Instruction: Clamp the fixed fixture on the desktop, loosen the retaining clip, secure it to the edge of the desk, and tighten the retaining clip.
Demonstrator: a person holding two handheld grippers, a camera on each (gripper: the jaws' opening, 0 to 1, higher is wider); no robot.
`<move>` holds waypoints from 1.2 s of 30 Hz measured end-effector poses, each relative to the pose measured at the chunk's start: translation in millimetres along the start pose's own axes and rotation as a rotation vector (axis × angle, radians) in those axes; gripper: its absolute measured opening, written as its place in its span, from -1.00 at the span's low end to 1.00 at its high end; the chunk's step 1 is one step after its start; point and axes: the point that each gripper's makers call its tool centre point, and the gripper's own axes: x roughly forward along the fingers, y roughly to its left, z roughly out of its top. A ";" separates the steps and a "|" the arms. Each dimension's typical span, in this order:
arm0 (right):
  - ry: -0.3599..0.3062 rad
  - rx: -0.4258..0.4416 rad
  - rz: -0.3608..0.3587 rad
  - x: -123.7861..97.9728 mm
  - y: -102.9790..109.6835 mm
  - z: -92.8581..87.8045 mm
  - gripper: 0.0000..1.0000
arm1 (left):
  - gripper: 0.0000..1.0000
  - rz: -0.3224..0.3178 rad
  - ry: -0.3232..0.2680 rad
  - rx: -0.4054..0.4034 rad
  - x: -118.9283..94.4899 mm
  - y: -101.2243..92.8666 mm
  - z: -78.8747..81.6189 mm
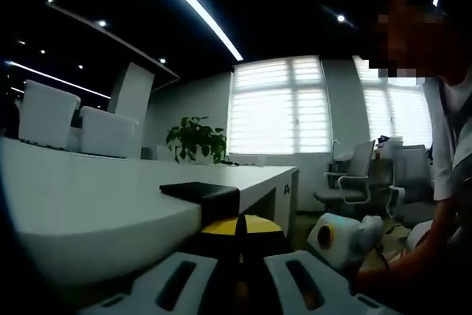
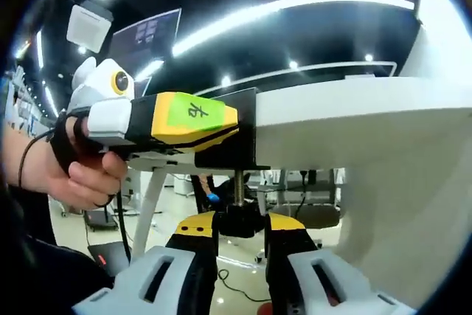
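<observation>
Room: office with dark ceiling, strip lights [image 1: 193,11] and blinded windows [image 1: 279,107].
Right gripper [image 2: 240,234]: its yellow-tipped jaws rise from the bottom of the right gripper view, closed in on the black knob [image 2: 240,220] at the foot of the fixture's screw [image 2: 238,186].
Left gripper [image 1: 237,228]: in its own view the yellow tips meet around a black part at the desk edge; seen from the right gripper view [image 2: 193,119], its yellow nose with a green label lies along the black fixture [image 2: 234,134], pinching it.
Fixture: clipped over the edge of the white desk [image 1: 88,197], top plate [image 1: 199,192] flat on the surface, screw hanging underneath.
Hand [image 2: 77,171]: wrapped round the left gripper's handle.
Person: at the right of the left gripper view, sleeve [image 1: 445,145] visible.
Beyond: potted plant [image 1: 195,138], white chair backs [image 1: 74,123] across the desk, office chair [image 1: 352,178] by the window.
</observation>
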 end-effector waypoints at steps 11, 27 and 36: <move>-0.015 0.009 0.250 -2.9 4.0 -0.4 -0.55 | -0.98 -0.008 -0.003 -0.013 -0.6 -0.2 0.5; -0.042 0.120 0.200 -8.2 1.0 -9.7 -0.26 | -0.98 -0.011 -0.018 -0.022 -0.5 0.3 0.8; -0.111 0.089 0.074 -7.7 6.4 20.5 -0.31 | -0.98 0.010 -0.017 -0.022 0.0 0.9 0.4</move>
